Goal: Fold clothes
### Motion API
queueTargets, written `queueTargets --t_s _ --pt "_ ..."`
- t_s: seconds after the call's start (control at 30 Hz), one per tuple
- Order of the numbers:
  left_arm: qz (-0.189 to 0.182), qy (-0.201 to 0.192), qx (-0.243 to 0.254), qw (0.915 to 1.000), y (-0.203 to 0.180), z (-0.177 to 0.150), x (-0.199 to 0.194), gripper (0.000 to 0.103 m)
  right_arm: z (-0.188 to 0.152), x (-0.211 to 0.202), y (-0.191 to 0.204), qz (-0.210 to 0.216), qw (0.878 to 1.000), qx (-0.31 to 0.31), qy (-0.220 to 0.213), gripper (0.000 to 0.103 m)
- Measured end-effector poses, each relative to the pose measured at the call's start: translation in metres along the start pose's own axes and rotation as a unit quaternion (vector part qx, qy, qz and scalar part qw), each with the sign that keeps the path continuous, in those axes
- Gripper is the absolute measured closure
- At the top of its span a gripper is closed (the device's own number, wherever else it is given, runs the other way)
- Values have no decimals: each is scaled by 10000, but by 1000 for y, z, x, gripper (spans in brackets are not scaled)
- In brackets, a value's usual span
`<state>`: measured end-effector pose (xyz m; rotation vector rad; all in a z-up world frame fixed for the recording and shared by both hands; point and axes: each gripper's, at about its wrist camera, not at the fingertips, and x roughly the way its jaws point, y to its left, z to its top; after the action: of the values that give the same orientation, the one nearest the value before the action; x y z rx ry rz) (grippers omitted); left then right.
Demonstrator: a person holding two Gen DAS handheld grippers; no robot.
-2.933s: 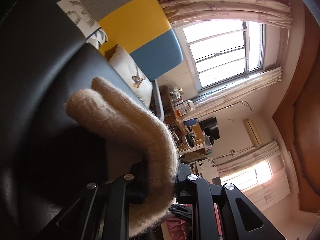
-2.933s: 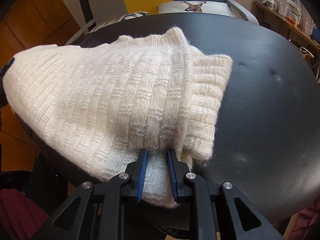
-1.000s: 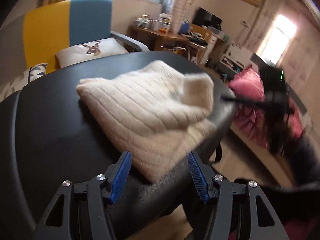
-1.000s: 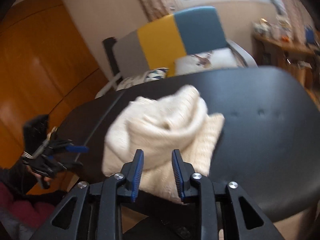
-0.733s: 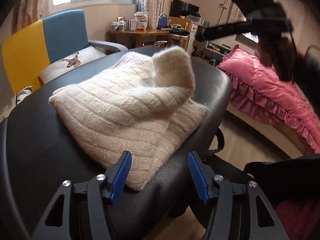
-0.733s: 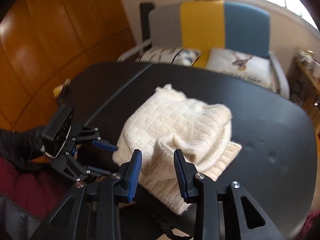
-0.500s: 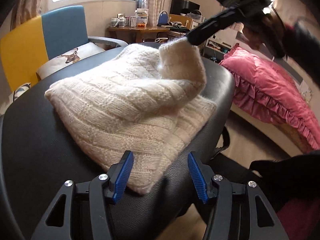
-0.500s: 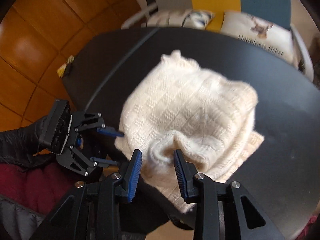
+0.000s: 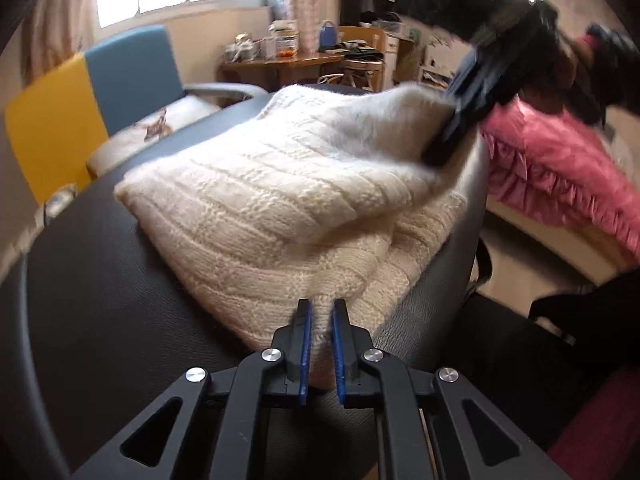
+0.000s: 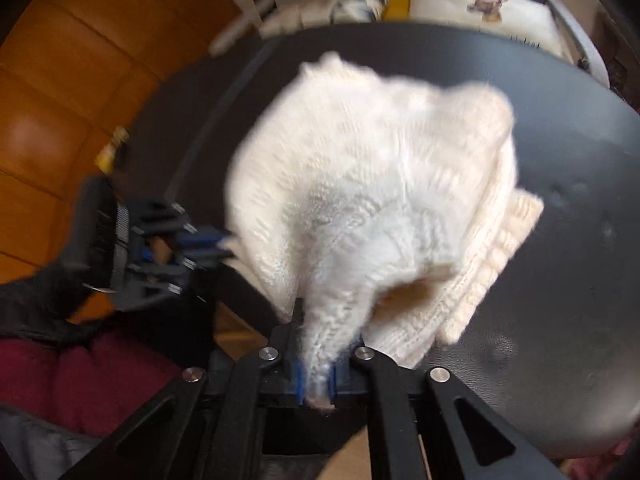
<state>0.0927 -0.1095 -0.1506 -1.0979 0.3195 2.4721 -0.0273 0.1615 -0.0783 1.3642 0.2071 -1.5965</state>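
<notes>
Sweater [image 9: 288,200], cream cable-knit, lies part-folded on the black padded surface [image 9: 100,300], its bulk near the edge that faces the pink bedspread [image 9: 560,176]. Left claw [image 9: 319,344] has its blue pads nearly together and pinches the near corner of the knit where it rests on the surface; in the right wrist view the same claw [image 10: 200,248] sits at the sweater's left edge. Right claw [image 10: 316,376] is clamped tight on a bunched fold of the upper layer, which rises off the lower layers and leaves a hollow beneath. In the left wrist view this claw [image 9: 452,136] holds that fold above the far side of the pile. Judgement: two grips on opposite edges likely serve to keep the layers aligned while the top flap is carried over, the low corner acting as an anchor. Right wrist view is motion-blurred, so the exact seam held cannot be told. Risk: thick knit may slip or drag the stack toward the edge.
</notes>
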Motion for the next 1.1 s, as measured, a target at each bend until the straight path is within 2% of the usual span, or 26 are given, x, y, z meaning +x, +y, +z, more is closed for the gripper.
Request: queueTargets --t_s 0.07,0.2,0.3,0.4,0.6,0.7,0.87,0.97,1.03,1.1 --pt "24 15 267 9996 0 -4 -8 94 -18 -15 -6 279 9991 147 -272 98" --pt "-60 162 313 9994 11 -13 -16 94 -69 33 -20 378 9975 578 169 98" --pt "-108 312 214 9992 19 -19 -15 94 -99 68 -29 284 9950 892 340 98" --pt "-68 423 430 9982 16 -20 -13 94 -122 80 -29 308 9939 1006 322 98" --pt "-43 595 663 9960 17 -22 -13 94 -147 67 -16 -38 9947 1027 -26 98" --pt "-77 727 792 9942 19 -26 -15 94 -161 83 -2 -474 9955 765 285 98" --pt "-558 776 186 9952 36 -22 -31 96 -172 102 15 -564 9954 719 280 98" --pt "-916 473 -635 9926 62 -11 -48 96 -180 97 17 -569 9953 779 104 98" --pt "-1295 11 -1195 9844 74 7 -53 96 -187 93 17 -582 9946 857 14 97" --pt "-1642 -450 -1618 9720 81 27 -53 96 -194 88 19 -621 9940 894 -75 97"
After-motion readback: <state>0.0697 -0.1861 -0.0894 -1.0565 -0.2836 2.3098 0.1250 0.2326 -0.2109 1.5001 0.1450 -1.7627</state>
